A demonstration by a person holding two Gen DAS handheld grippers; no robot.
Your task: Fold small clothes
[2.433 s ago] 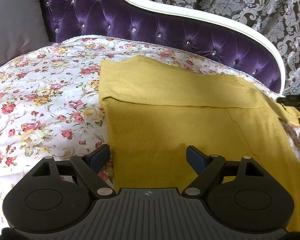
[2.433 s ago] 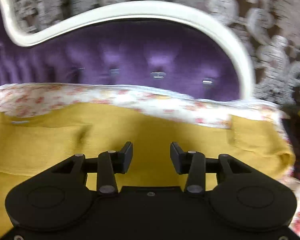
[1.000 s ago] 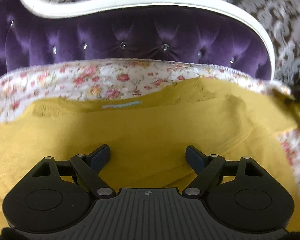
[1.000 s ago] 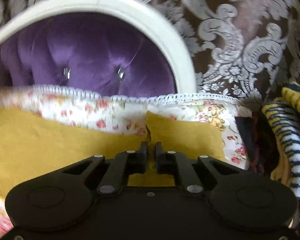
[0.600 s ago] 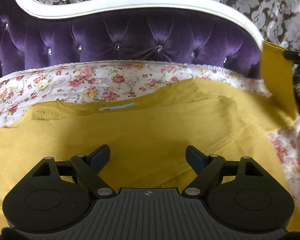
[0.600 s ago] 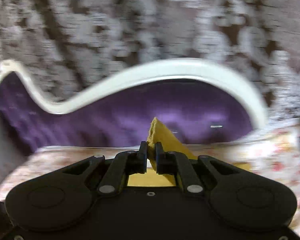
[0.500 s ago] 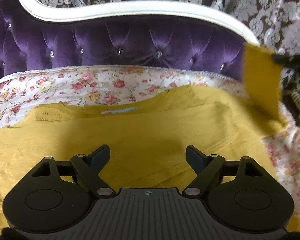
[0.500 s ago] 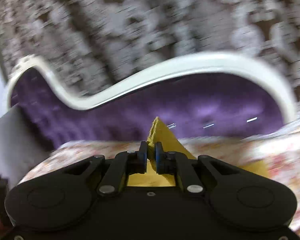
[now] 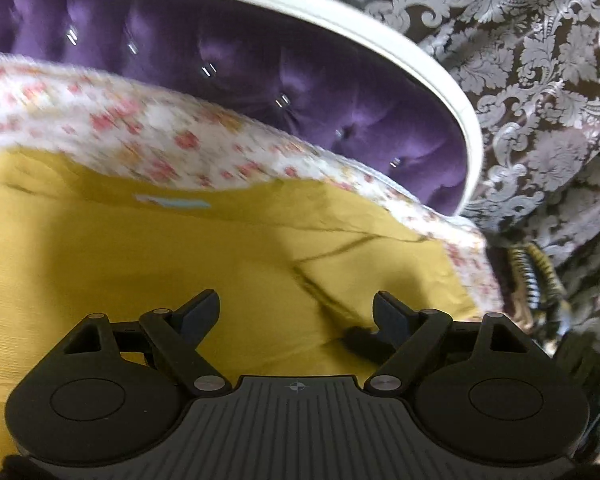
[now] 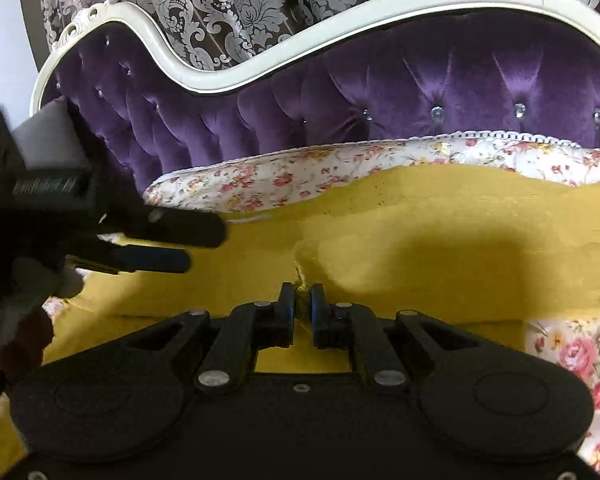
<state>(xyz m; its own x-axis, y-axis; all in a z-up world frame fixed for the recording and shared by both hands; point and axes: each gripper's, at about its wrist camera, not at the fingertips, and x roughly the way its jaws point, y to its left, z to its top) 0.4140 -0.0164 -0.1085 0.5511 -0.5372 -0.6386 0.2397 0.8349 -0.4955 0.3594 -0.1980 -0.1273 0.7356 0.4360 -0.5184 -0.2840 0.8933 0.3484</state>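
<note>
my right tool (image 10: 301, 309) is pinched closed on a fold of the yellow sweater (image 10: 440, 256), which lies spread over the floral bedspread (image 10: 308, 168) below the purple headboard (image 10: 420, 92). my left tool (image 9: 297, 307) hangs wide open above the sweater, gripping nothing.

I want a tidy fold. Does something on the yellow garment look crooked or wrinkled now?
Yes. The sleeve folded over the yellow garment lies bunched with uneven edges, the right gripper shut on its tip. Dark creases run diagonally there.
</note>
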